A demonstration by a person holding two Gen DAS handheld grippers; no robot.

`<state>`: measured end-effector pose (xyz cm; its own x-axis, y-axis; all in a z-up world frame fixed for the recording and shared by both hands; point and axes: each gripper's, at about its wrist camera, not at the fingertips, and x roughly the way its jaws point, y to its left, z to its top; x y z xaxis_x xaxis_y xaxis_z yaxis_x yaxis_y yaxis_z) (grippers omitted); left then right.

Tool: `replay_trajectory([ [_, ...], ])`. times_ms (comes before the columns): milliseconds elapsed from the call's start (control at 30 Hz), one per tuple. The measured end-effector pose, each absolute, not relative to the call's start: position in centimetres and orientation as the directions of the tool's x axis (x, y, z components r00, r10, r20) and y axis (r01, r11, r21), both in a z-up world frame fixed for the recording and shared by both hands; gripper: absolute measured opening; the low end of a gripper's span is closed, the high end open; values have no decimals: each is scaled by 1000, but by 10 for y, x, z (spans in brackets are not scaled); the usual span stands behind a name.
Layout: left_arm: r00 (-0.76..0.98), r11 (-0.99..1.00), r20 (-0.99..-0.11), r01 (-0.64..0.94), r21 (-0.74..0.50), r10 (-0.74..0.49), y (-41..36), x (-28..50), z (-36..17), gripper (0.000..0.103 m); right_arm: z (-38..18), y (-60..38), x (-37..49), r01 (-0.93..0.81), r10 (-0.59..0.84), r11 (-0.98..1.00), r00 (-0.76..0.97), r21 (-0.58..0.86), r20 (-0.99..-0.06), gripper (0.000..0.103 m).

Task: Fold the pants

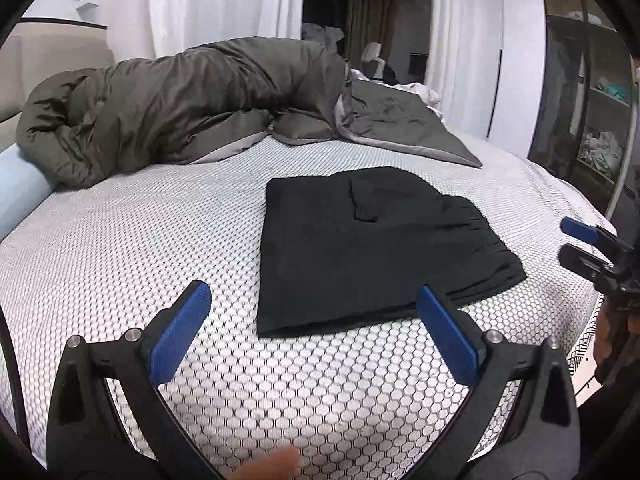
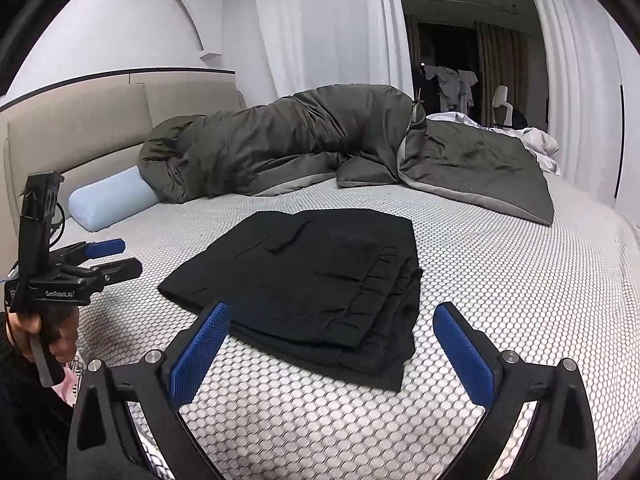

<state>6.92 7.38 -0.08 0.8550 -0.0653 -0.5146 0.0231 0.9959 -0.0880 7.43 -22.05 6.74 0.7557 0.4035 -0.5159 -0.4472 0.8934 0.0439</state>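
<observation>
**Both tools open, folded pants on the bed between them**

The left tool (image 1: 314,320) hangs just above the bed (image 1: 120,248), its blue pads (image 1: 180,336) spread wide with nothing between them. The pants (image 1: 372,240) lie just ahead of it, a little right of centre; their near hem sits beside the right-hand pad, though contact cannot be told. The right tool (image 2: 332,340) is likewise wide open and holds nothing; the near edge of the pants (image 2: 312,292) lies just beyond and between its fingertips. Each tool shows at the edge of the other's view: the right tool (image 1: 588,248) off to the right of the pants, the left tool (image 2: 104,260) off to their left, gripped by a hand (image 2: 44,332).

The pants are black and folded into a flat, stacked rectangle, with the gathered waistband on the side facing the right tool and a pocket flap on top. They rest on the bed, apart from everything else.

Beyond them, well apart, a dark olive duvet (image 1: 180,108) is heaped across the far side of the bed, and a pale blue bolster (image 2: 112,198) lies at its left end against a beige headboard (image 2: 80,128). Nothing lies between the tools and the pants.

The bed cover is white with a honeycomb pattern. White curtains (image 2: 312,32) hang behind, with a dark doorway (image 2: 460,64) to their right.
</observation>
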Motion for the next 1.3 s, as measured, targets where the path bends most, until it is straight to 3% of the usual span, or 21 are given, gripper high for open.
replay_trajectory([
  [133, 867, 991, -493, 10, -134, -75, 73, 55, -3, 102, 65, -218, 61, -457, 409, 889, 763, 30, -501, 103],
  [300, 897, 996, -439, 24, -89, -61, 65, 46, 3, 103, 63, -215, 56, -479, 431, 877, 757, 31, -491, 103],
  [800, 894, 991, -430, 97, -88, -126, 60, 47, 7, 103, 60, -217, 58, -474, 438, 878, 748, 60, -498, 103],
  [1300, 903, 992, -412, 88, -95, -119, 68, 41, 11, 103, 68, -215, 49, -485, 458, 873, 771, 58, -442, 103],
])
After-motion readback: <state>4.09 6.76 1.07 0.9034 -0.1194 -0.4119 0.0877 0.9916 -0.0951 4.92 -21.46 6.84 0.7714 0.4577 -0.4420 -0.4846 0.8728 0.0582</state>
